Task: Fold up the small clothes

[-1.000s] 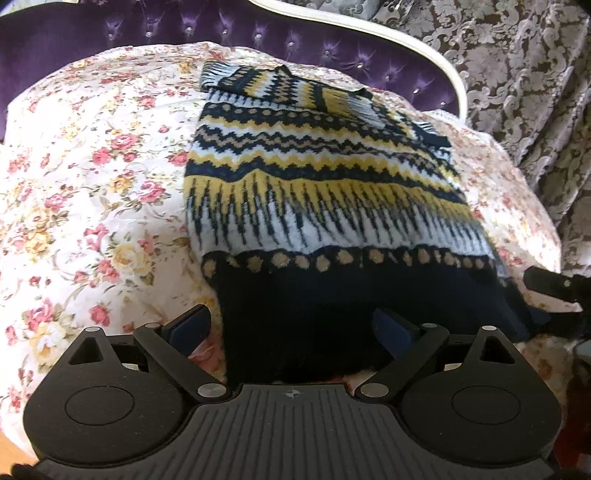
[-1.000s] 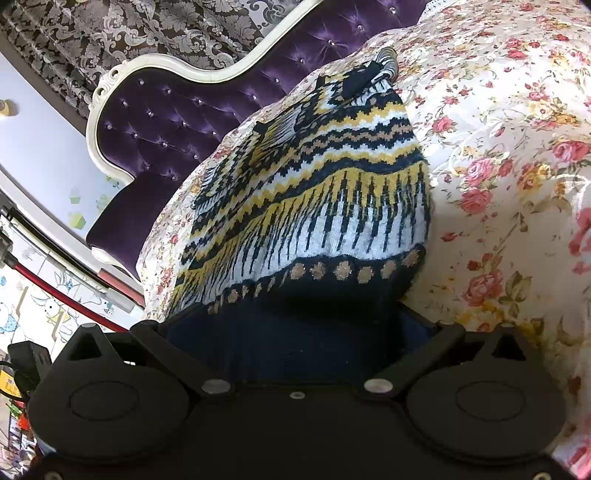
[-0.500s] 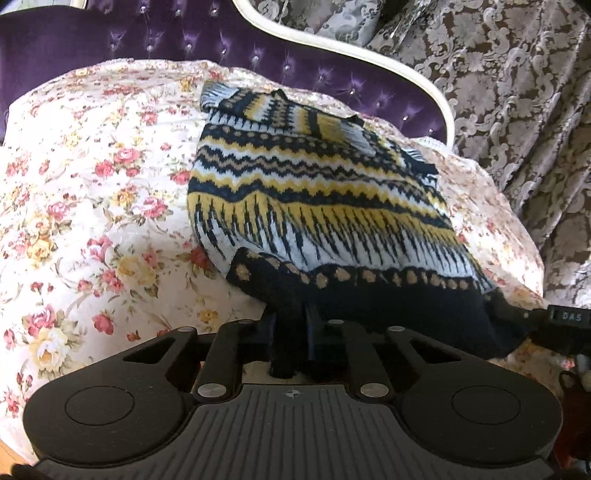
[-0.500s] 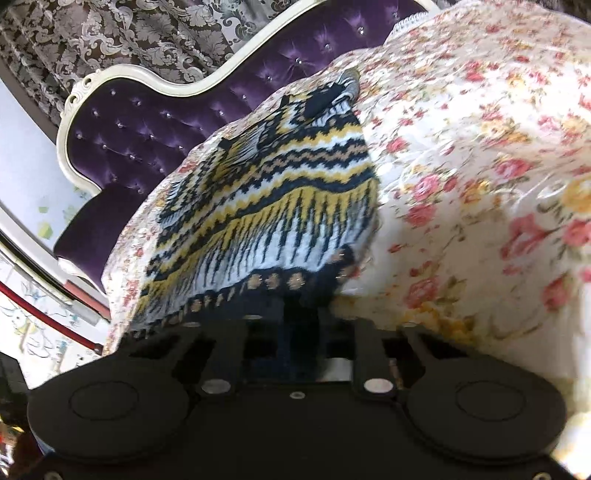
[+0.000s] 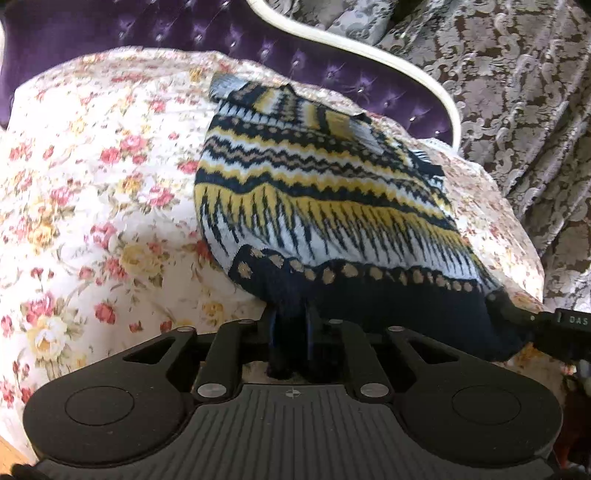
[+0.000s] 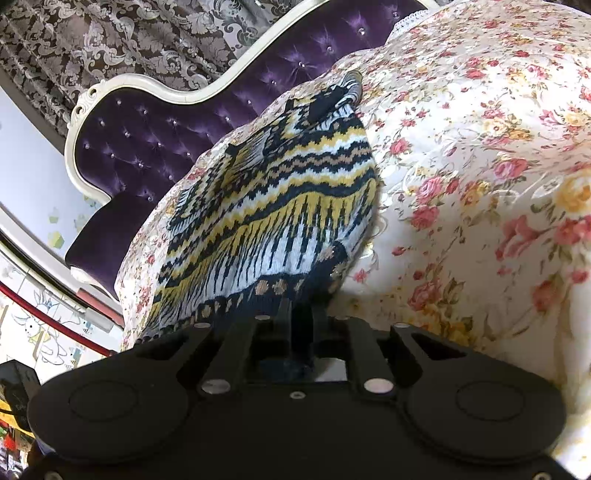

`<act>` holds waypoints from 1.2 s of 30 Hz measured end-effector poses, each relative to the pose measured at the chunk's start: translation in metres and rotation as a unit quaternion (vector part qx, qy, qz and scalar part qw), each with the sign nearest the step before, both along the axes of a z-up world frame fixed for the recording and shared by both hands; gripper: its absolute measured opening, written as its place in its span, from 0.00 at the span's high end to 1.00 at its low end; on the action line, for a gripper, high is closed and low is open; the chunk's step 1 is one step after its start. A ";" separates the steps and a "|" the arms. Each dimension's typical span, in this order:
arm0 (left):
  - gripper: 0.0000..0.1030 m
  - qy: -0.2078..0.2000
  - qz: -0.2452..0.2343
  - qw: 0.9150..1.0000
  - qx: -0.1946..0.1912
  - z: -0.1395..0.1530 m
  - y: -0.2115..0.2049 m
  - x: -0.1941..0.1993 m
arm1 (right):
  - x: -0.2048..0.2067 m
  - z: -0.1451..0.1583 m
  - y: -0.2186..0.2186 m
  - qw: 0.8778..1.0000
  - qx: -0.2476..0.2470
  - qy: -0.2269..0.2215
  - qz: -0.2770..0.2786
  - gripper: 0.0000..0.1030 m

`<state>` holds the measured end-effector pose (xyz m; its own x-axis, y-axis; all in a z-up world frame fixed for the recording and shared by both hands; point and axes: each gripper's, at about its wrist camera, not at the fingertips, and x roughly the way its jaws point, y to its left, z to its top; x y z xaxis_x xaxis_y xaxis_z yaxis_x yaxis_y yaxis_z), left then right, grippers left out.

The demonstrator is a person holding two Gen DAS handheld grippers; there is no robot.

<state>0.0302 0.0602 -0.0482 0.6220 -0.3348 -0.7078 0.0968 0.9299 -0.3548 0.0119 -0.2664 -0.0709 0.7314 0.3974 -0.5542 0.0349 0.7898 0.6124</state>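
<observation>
Both tongs, left and right, had just clamped together on the sweater's dark near hem, lifting it off the bed.

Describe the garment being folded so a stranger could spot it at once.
Find the purple button-tufted headboard with its cream frame, then the floral bedspread below it. On it lies the knitted sweater, banded in navy, yellow and white zigzags: the only knitted, striped thing there, its navy hem pinched.
</observation>
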 end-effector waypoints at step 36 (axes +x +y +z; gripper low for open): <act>0.90 -0.146 -0.027 0.987 -0.058 0.101 0.005 0.068 | 0.064 0.088 -0.028 0.986 0.084 -0.142 0.019 0.84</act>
